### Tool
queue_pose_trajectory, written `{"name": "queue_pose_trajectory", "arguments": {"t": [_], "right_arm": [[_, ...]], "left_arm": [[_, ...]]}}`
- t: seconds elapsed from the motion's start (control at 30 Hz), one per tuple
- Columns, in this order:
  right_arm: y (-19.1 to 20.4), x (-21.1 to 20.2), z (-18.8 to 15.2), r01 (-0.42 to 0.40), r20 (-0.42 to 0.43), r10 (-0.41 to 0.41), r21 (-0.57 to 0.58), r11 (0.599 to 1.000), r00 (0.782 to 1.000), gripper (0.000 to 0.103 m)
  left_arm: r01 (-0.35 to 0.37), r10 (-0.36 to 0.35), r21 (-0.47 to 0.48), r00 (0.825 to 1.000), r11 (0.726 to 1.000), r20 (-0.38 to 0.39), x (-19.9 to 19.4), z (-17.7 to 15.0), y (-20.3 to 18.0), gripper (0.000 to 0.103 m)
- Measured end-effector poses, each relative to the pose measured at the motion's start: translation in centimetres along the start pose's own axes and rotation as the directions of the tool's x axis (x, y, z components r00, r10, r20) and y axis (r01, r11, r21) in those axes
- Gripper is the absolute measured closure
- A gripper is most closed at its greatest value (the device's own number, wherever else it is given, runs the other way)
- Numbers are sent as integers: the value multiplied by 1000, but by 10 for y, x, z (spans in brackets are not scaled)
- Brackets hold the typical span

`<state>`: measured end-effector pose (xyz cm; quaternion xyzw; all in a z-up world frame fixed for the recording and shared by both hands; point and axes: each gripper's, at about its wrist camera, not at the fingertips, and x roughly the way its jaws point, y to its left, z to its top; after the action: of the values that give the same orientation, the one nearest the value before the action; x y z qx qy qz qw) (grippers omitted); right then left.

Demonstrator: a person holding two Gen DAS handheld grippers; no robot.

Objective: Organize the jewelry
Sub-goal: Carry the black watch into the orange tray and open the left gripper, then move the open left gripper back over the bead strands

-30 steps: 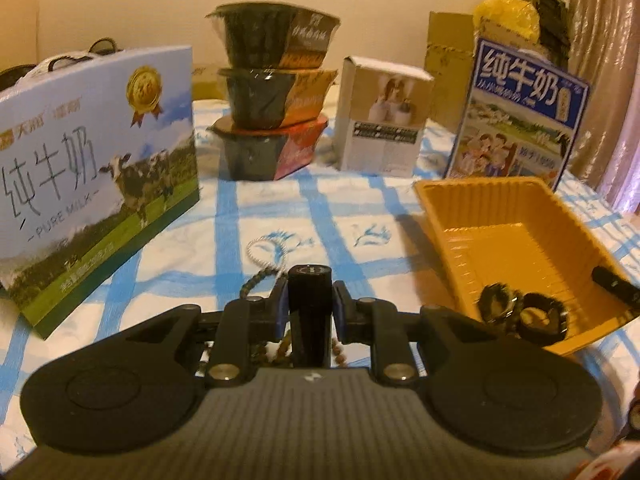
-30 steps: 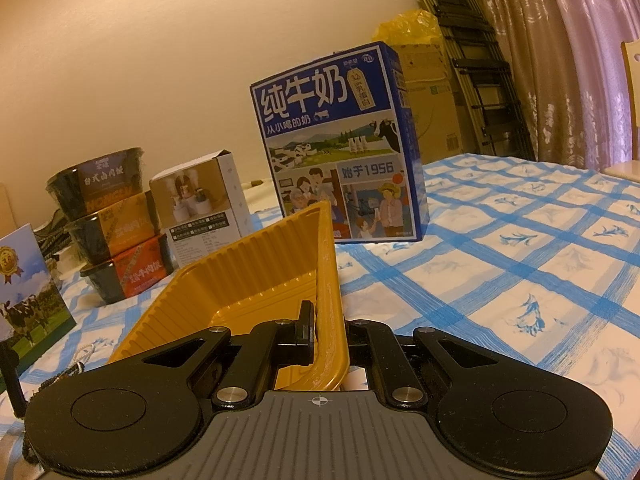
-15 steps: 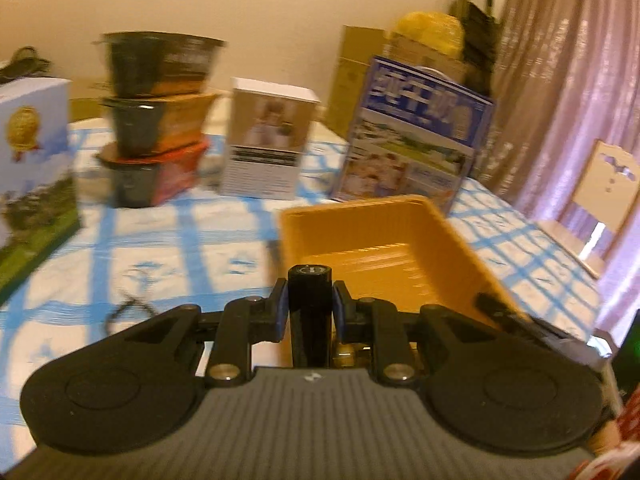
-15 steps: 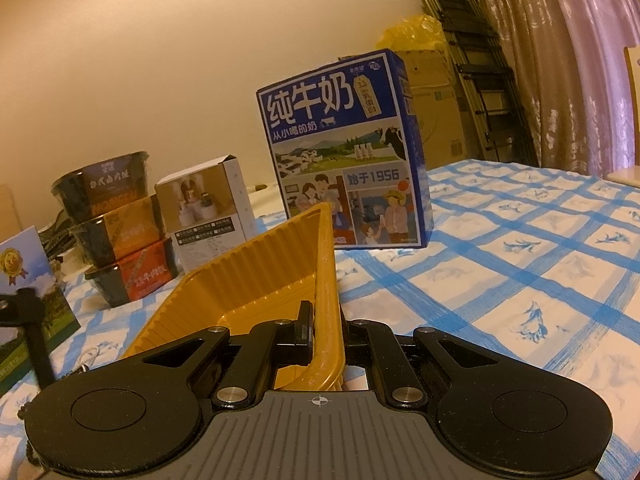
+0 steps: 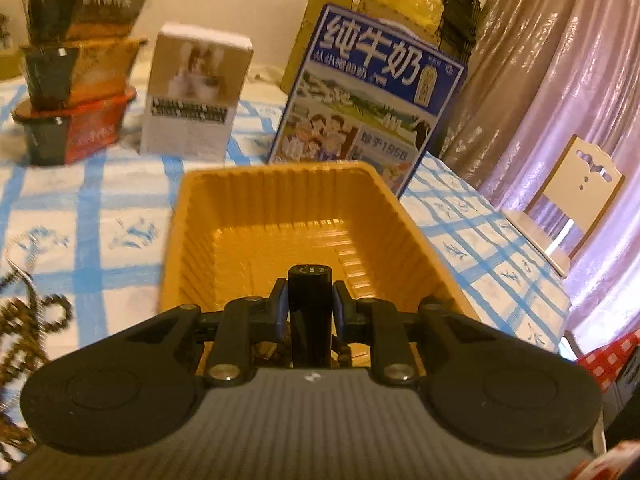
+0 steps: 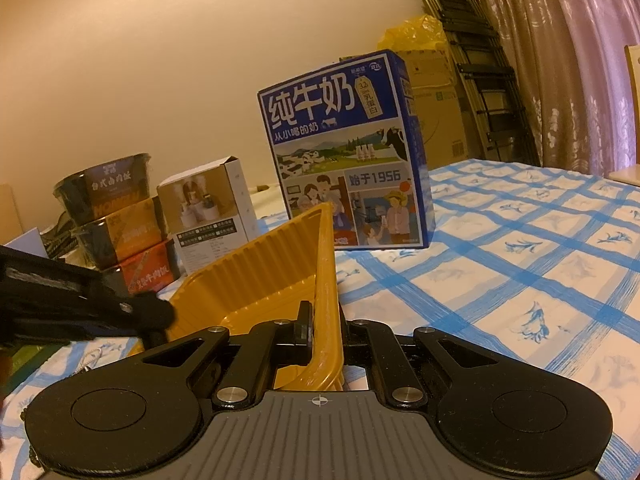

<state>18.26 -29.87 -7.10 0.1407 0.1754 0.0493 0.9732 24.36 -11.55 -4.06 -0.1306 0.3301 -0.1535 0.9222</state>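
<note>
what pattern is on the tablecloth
White tablecloth with a blue grid and small blue motifs in the squares; clearest in the right wrist view.

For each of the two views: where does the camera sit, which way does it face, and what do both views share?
Left wrist: behind the left tongs, shut on a black cylinder, angled down into the yellow tray.
Right wrist: behind the right tongs, clamped on the tray's rim, facing across the checked tablecloth; the left tongs enter at left.
Shared: tray, blue milk carton, white box, stacked bowls.

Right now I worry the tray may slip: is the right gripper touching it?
Touching: the right wrist view shows the right gripper clamping the tray wall.
</note>
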Motion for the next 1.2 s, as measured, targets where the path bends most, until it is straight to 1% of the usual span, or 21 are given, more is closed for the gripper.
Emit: {"name": "queue_pose_trajectory", "arguments": {"t": [0.1, 0.23, 0.27, 0.47, 0.63, 0.77, 0.87, 1.0, 1.1, 1.2], "right_arm": [[0, 0, 0, 1, -1, -1, 2, 1000, 1000, 95], [0, 0, 0, 1, -1, -1, 2, 1000, 1000, 95], [0, 0, 0, 1, -2, -1, 3, 1000, 1000, 95], [-1, 1, -1, 2, -4, -2, 5, 1000, 1000, 95], [-2, 2, -1, 1, -4, -1, 7, 1000, 1000, 95], [-2, 2, -1, 1, -5, 0, 11, 1000, 1000, 95], [-2, 2, -1, 1, -6, 0, 12, 1000, 1000, 95], [-2, 2, -1, 1, -5, -1, 11, 1000, 1000, 95], [-2, 2, -1, 1, -6, 0, 12, 1000, 1000, 95], [-2, 2, -1, 1, -6, -1, 10, 1000, 1000, 95]], "left_arm": [[2, -3, -13, 1000, 1000, -24, 7, -3, 1, 83], [6, -9, -40, 997, 999, -78, 20, -5, 4, 83], [2, -5, -45, 997, 999, -78, 20, -5, 5, 84], [-7, 5, -49, 999, 999, -32, 4, 2, 10, 83], [-52, 52, -34, 999, 998, 14, -19, 6, 20, 80], [-107, 108, -26, 994, 994, 22, -37, 4, 36, 79], [-160, 161, -15, 987, 987, 21, -50, 1, 51, 79], [-234, 234, -6, 972, 972, 19, -67, -6, 74, 77], [-302, 302, -6, 953, 953, 11, -80, -14, 92, 76], [-351, 351, -28, 936, 936, -15, -93, -28, 110, 76]]}}
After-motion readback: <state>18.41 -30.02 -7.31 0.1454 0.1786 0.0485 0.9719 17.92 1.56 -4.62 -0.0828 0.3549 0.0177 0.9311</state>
